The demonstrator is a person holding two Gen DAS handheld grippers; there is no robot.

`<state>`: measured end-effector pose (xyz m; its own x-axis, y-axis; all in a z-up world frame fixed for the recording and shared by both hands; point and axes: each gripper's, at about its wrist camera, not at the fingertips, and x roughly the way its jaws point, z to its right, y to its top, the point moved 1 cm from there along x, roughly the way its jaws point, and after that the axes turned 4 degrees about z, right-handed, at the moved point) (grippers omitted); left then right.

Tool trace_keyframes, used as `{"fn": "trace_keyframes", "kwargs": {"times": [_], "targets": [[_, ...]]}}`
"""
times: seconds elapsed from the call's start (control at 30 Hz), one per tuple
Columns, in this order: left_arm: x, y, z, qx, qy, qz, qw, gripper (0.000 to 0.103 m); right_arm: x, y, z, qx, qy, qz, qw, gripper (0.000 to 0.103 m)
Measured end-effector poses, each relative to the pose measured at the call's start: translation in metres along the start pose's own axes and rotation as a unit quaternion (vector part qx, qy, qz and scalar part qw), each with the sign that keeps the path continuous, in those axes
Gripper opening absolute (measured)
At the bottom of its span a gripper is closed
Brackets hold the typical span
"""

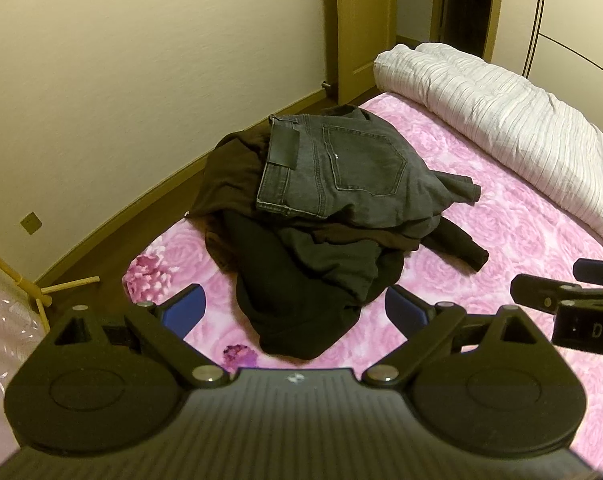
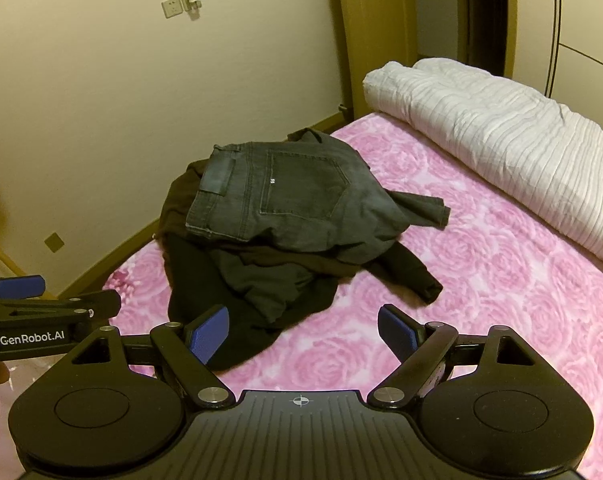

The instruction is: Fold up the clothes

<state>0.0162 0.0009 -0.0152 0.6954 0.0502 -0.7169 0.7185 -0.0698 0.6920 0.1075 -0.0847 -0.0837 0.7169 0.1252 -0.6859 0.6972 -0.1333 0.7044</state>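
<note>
Both claws, the left claw (image 1: pixel 293 312) and the right claw (image 2: pixel 303 336), are hanging wide apart, holding nothing. The grey jeans (image 1: pixel 341 168) are lying on top of a pile of dark clothes (image 1: pixel 301 300) on the pink bed (image 1: pixel 501 240). Grabbing low could be pulling up two pieces together.

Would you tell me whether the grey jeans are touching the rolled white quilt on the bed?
Apart. The right wrist view shows a broad strip of bare pink sheet between the grey jeans and the white quilt.
</note>
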Motion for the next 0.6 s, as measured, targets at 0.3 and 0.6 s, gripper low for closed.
{"fn": "trace_keyframes", "kwargs": {"times": [0.3,0.6], "targets": [[-0.0004,-0.0010,-0.0007,0.000,-0.002,0.000,1.0000,0.095,-0.0011,-0.0008,0.0016,0.003,-0.002,0.000,1.000,0.085],[-0.0010,-0.0037,-0.0005,-0.002,-0.003,-0.002,1.0000,0.095,-0.0010,-0.0016,0.0018,0.002,-0.003,-0.001,1.000,0.085]]}}
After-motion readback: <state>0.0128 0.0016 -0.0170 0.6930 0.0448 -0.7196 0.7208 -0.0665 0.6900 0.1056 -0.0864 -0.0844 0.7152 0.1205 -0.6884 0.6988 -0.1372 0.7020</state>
